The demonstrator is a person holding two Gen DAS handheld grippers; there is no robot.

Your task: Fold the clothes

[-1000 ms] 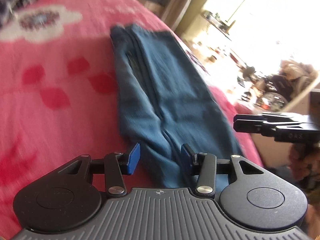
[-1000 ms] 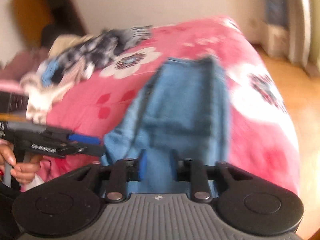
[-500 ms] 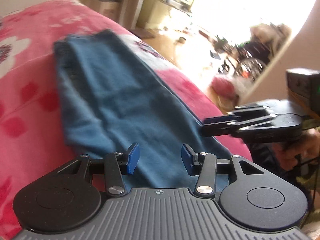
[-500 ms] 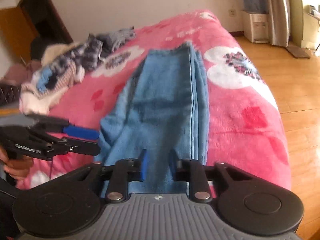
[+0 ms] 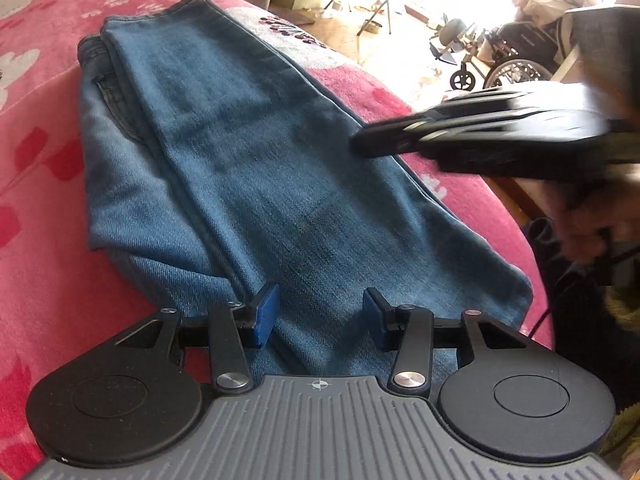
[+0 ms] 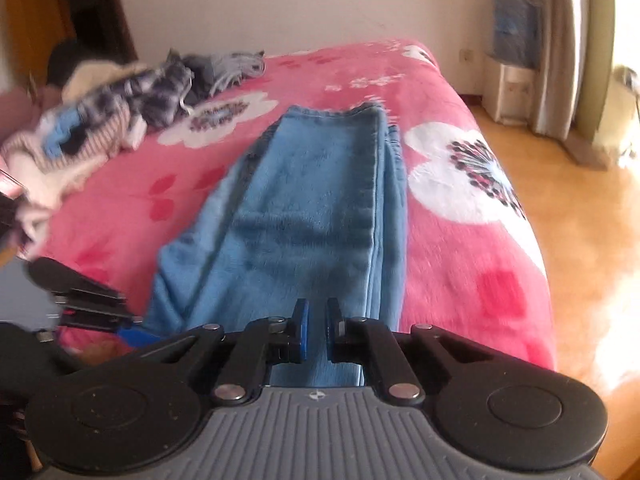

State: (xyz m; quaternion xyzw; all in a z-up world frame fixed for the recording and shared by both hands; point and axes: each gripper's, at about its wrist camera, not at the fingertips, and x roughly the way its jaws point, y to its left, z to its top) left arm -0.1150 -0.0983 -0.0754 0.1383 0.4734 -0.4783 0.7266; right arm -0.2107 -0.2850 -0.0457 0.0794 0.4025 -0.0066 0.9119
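Blue jeans [image 5: 260, 160] lie folded lengthwise on a pink flowered blanket [image 5: 40, 208]. My left gripper [image 5: 318, 316] hangs open over their near end, with denim showing below and between its blue pads, which do not press it. In the right wrist view the jeans [image 6: 312, 208] run away from my right gripper [image 6: 316, 328]. Its jaws are closing and only a narrow slit is left. Denim shows through the slit, and no cloth looks pinched. The right gripper [image 5: 360, 146] hovers blurred over the jeans' right edge. The left gripper [image 6: 136, 334] sits low at the left.
A heap of striped and checked clothes [image 6: 120, 116] lies at the blanket's far left. The bed's edge [image 6: 536, 272] drops to a wooden floor [image 6: 580, 200] on the right. A wheelchair [image 5: 508, 68] and clutter stand in bright light beyond. A person's hand [image 5: 592, 232] holds the right gripper.
The right gripper's jaws have closed from a wide gap to a slit. The left gripper has swung across the jeans' near end and rolled. The right gripper now reaches further over the jeans.
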